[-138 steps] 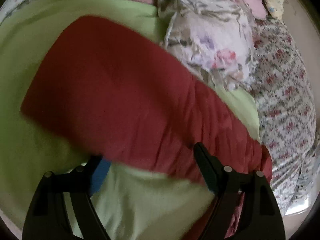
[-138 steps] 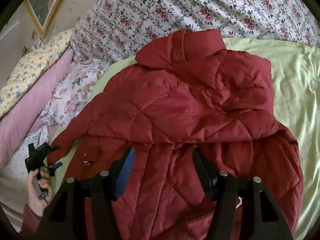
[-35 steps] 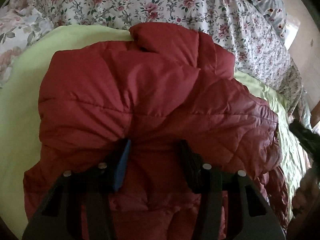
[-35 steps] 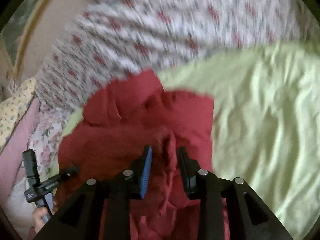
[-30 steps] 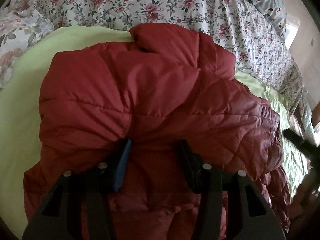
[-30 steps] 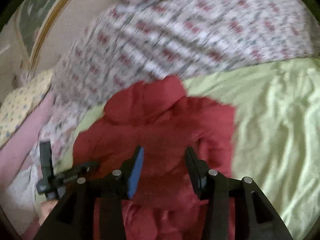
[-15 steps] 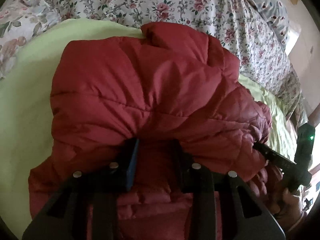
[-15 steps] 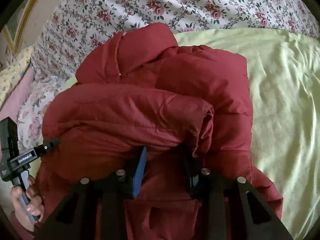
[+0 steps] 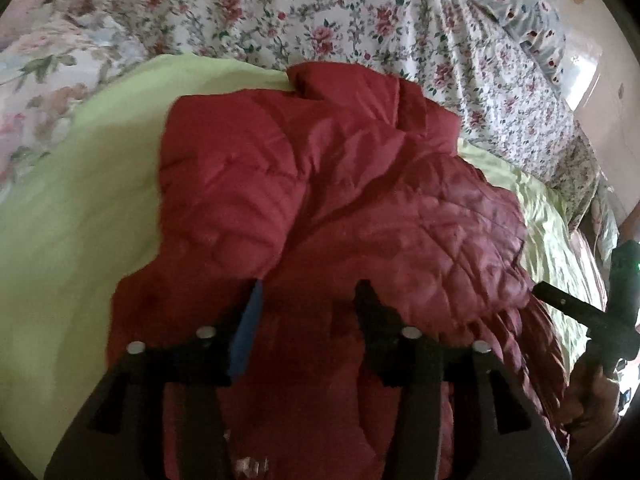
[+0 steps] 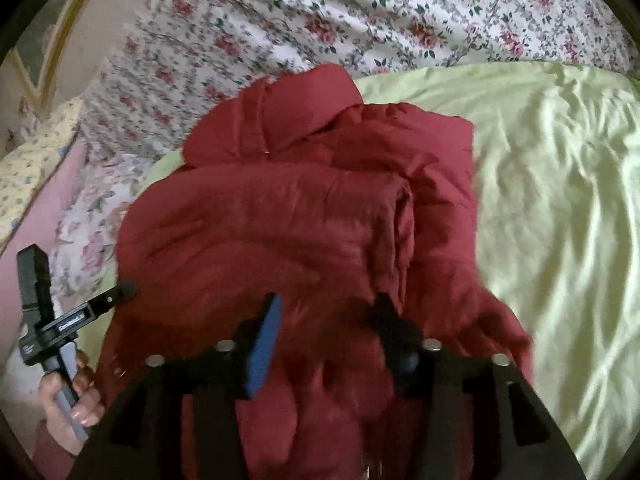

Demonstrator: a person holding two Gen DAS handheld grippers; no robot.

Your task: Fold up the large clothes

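Left tool (image 9: 306, 300): jaws opening, spread apart over the red jacket (image 9: 320, 200). Fabric sits between the fingers, but I see the pads clear of it, not pinching.

Right tool (image 10: 328, 312): same story, jaws opening, jacket fabric bunched in the gap, pads not pressing on it as far as I can see. Frame is a bit blurred there.

Jacket lies on the light green sheet (image 10: 560, 220), partly folded: one quilted side is turned over onto the body, collar end pointing away from me toward the floral bedspread (image 9: 360, 20). A thick rolled fold edge runs across the middle in the right wrist view.

From the right wrist view I see my left hand (image 10: 68, 404) gripping the left tool's handle at the jacket's left edge. From the left wrist view the right tool's body shows at the far right, next to the jacket's quilted edge.

Pink and yellow pillows (image 10: 36, 168) beyond the sheet's left end.
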